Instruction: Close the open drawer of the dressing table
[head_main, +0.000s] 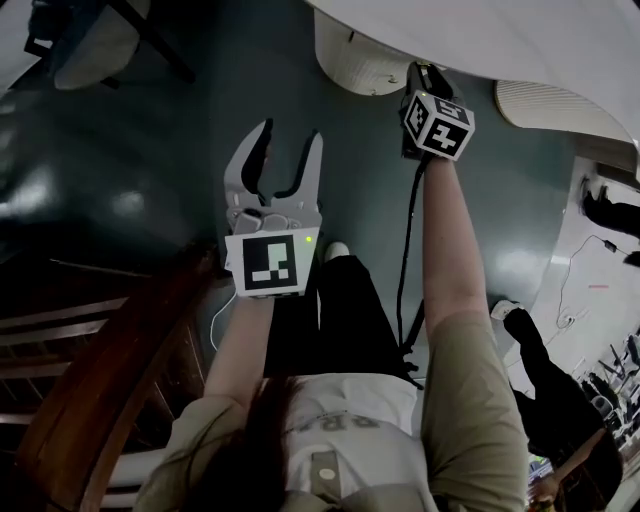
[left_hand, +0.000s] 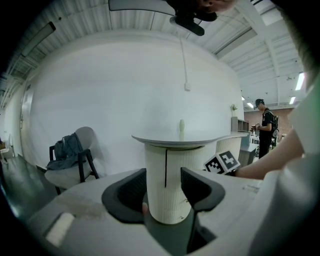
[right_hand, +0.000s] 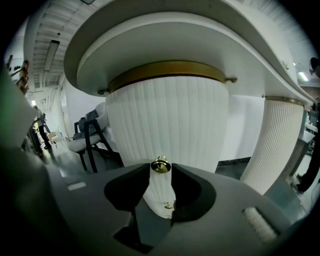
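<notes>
R tool (right_hand: 160, 173) is at the drawer front (right_hand: 167, 120) of the dressing desk (right_hand: 200, 35). The gold knob (right_hand: 160, 166) sits between its jaws, which look slack w/ slim gaps either side, so I read it as released, not pinching. The ribbed front looks tucked under the brass band w/ no gap I can see. From the L gripper view the pedestal (left_hand: 172, 165) shows only a thin seam. I'd call the drawer shut, or v. nearly. L tool (left_hand: 164, 180) hangs spread wide, empty, well short of the desk. What's left, imo: back the R tool off the knob and check it's flush.
</notes>
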